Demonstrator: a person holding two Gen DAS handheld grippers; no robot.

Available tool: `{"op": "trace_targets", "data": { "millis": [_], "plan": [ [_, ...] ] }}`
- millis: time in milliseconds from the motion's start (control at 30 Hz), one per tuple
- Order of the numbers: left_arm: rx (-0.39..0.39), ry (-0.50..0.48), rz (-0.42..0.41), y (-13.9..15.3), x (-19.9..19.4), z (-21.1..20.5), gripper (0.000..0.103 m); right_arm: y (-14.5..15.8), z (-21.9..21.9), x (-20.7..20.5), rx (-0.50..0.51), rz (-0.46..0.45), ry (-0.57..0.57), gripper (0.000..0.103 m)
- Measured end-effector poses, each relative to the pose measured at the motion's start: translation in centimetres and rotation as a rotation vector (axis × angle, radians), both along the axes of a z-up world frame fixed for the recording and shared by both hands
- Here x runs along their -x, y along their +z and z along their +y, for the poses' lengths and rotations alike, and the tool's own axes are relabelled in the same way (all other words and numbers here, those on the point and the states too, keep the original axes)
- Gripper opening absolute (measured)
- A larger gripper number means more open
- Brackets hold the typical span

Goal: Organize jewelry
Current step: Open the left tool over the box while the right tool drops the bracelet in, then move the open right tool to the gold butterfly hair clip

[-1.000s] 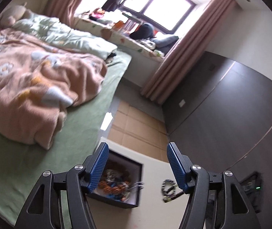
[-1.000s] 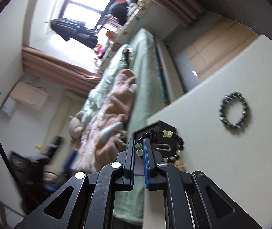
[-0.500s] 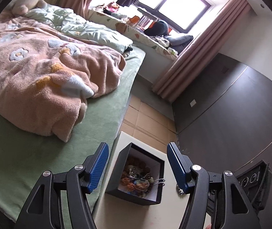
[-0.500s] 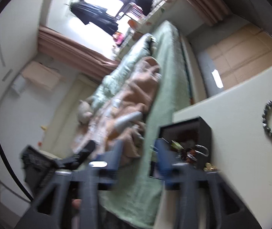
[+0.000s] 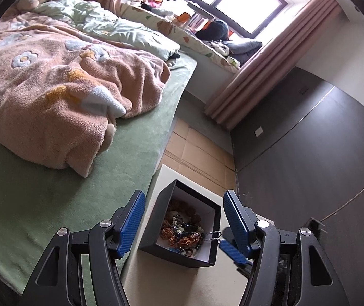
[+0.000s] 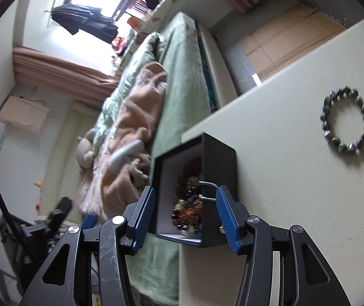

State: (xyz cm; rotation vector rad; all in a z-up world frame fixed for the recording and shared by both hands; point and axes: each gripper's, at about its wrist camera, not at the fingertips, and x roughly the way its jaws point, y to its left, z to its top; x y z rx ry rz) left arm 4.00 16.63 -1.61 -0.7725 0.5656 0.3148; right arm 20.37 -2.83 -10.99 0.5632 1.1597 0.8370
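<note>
A black open box [image 5: 208, 256] with a white lining stands on the cream table [image 5: 143, 280], filled with mixed bead jewelry [image 5: 183, 232]. My left gripper [image 5: 183, 219] is open and empty above it. My right gripper [image 6: 185, 210] is open and empty just over the same box [image 6: 220, 158], whose beads [image 6: 185, 209] show between its fingers. A dark grey bead bracelet [image 6: 345, 121] lies flat on the table [image 6: 284, 204] to the right of the box. The right gripper's blue fingertip [image 5: 231, 252] shows by the box in the left wrist view.
A bed with a green sheet [image 5: 41, 191] and a peach blanket [image 5: 54, 97] borders the table's left side. A dark wardrobe wall [image 5: 309, 165] stands to the right. Cardboard-covered floor [image 5: 194, 148] lies beyond the table's far edge.
My right gripper opened and let go of the black-and-green bead bracelet, which is now in the box. My left gripper rose and drew back, so the box sits centred between its fingers.
</note>
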Motion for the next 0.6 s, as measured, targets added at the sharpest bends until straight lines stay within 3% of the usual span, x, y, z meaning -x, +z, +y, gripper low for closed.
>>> {"op": "trace_targets", "data": {
  "millis": [200,433,600],
  "plan": [
    [0.015,-0.006,0.006,-0.2,-0.3,0.1,0.065,-1.4,0.7,-0.1,-0.01,0.024,0.01,0.051],
    [0.028,0.001,0.013,-0.4,-0.3,0.4,0.065,1.9,-0.1,1.1,-0.16,-0.053,0.056,0.044],
    [-0.01,-0.028,0.029,-0.2,-0.6,-0.7,0.065,2.9,-0.9,1.8,-0.109,-0.101,0.037,0.044]
  ]
}}
